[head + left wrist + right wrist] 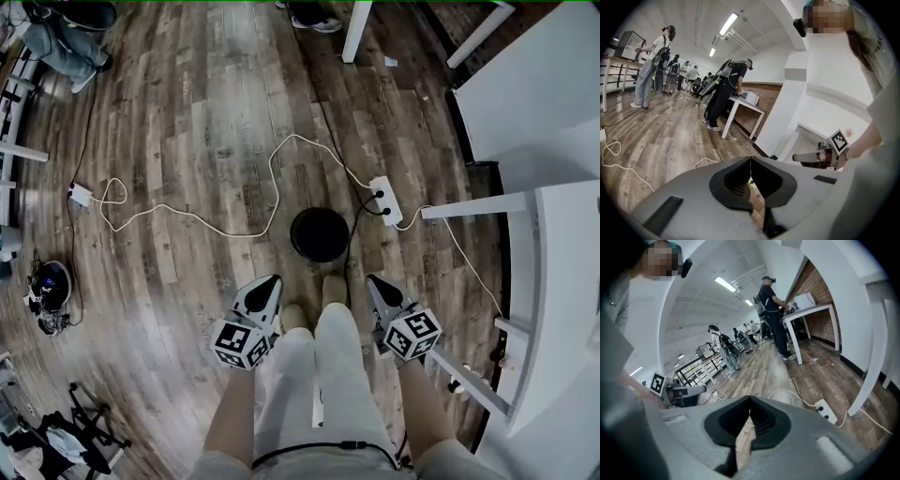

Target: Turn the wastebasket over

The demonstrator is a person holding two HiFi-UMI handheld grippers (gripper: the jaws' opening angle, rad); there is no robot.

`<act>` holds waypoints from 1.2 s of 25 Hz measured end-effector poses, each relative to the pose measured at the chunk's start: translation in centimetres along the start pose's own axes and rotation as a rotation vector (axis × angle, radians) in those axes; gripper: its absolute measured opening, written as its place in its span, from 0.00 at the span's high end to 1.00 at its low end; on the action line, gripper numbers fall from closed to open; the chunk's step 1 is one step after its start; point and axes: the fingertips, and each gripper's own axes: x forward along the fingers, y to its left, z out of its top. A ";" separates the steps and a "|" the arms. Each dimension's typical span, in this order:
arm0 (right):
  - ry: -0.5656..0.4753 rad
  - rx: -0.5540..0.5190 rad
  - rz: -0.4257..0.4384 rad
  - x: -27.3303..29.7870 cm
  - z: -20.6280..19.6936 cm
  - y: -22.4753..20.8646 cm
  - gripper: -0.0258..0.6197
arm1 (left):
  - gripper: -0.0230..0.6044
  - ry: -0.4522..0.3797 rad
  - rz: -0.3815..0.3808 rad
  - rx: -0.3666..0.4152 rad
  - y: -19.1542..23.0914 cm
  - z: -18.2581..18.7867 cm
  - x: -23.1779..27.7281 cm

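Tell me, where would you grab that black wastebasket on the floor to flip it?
Probably the rim. The wastebasket seems to stand upright, mouth open upward, so its thin edge is exposed from above. The left gripper and right gripper, both shut now, could pinch opposite sides.

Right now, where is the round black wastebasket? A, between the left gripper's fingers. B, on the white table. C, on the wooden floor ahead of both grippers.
C: the round black wastebasket sits on the wooden floor, apart from the left gripper and right gripper.
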 end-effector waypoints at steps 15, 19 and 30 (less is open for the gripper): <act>0.204 0.094 0.058 13.6 -9.9 -12.3 0.88 | 0.96 0.067 0.100 -0.197 8.1 -11.6 12.8; 0.232 0.097 0.073 17.2 -10.6 -15.0 0.84 | 0.96 0.096 0.180 -0.237 11.1 -14.3 15.4; 0.320 0.144 0.096 25.3 -14.5 -20.7 0.68 | 0.57 0.248 0.224 -0.321 17.2 -21.4 22.1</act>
